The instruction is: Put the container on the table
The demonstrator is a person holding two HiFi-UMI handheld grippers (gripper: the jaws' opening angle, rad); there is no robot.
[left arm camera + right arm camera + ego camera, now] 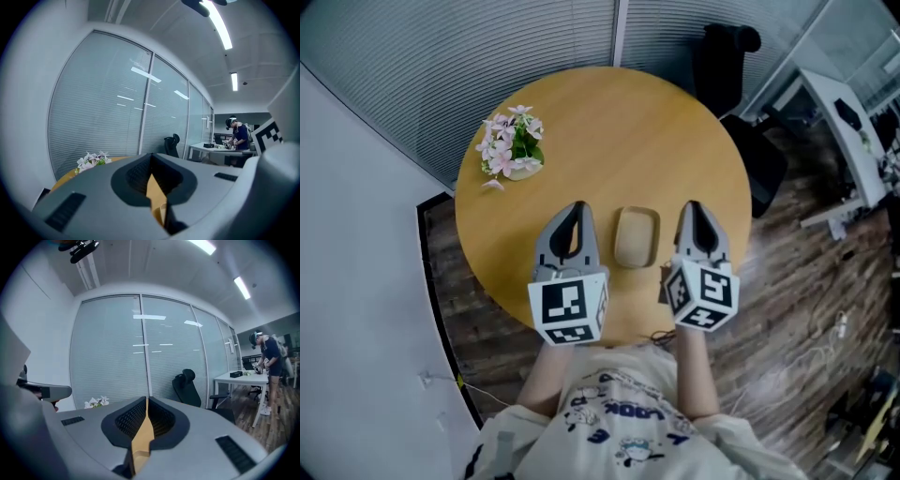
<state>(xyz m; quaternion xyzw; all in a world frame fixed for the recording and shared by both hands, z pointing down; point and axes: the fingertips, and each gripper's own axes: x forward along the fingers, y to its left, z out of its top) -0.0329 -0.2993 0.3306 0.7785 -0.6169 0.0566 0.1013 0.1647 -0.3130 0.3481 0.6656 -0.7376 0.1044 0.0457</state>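
Round table [609, 131]: container [636, 237] between left gripper [577, 208], right gripper [695, 208]; fingers clenched, empty; table's near edge hidden.

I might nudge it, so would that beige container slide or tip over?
The container looks low and flat, so it would probably slide, not tip. The smooth table suggests it may skid easily. It seems small, so likely light.

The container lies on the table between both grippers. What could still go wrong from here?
1. The container lies close between the left gripper and the right gripper, both with jaws shut and empty; a sideways swing on withdrawal could knock it.
2. It sits toward the near side of the table, so a nudge toward the person might slide it off the edge.
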